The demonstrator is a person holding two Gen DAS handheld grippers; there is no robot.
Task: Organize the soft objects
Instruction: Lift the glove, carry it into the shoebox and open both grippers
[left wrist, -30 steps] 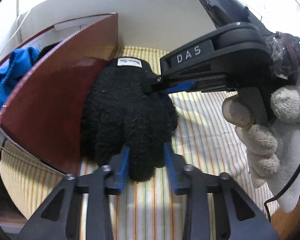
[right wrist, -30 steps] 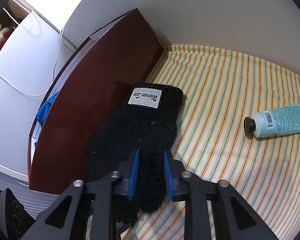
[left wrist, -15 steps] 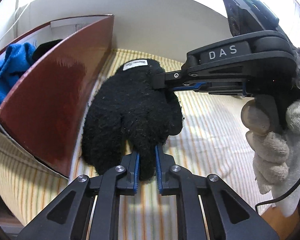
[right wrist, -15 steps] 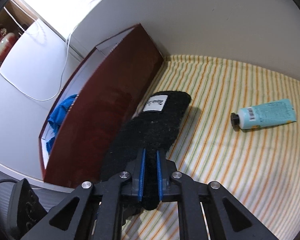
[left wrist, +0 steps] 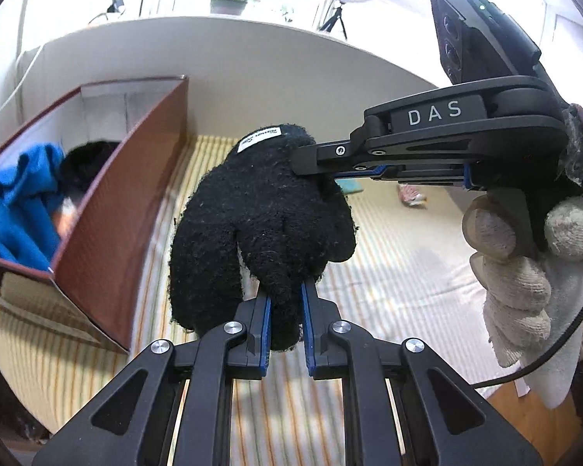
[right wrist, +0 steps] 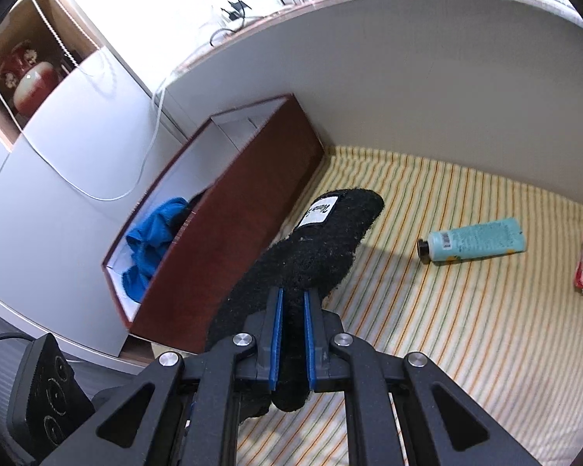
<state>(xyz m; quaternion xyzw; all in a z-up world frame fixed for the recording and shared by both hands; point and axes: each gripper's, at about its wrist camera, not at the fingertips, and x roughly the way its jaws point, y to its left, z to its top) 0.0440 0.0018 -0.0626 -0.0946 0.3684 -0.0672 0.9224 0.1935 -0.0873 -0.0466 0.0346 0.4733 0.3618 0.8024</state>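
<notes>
Above the striped cloth (right wrist: 466,349), both claws (left wrist: 285,326) (right wrist: 291,343) angle downward, pinching the black glove (left wrist: 260,217)

My left gripper (left wrist: 285,324) is clamped on one finger of the fuzzy black glove (left wrist: 260,217), which hangs clear above the striped cloth (left wrist: 388,283). My right gripper (left wrist: 311,163), marked DAS, comes in from the right in my white-gloved hand (left wrist: 524,256) and bites the glove near its cuff, just below the white label (left wrist: 259,138). To the left stands the open reddish-brown box (left wrist: 132,209), with a blue cloth (left wrist: 15,209) and something dark inside.
</notes>
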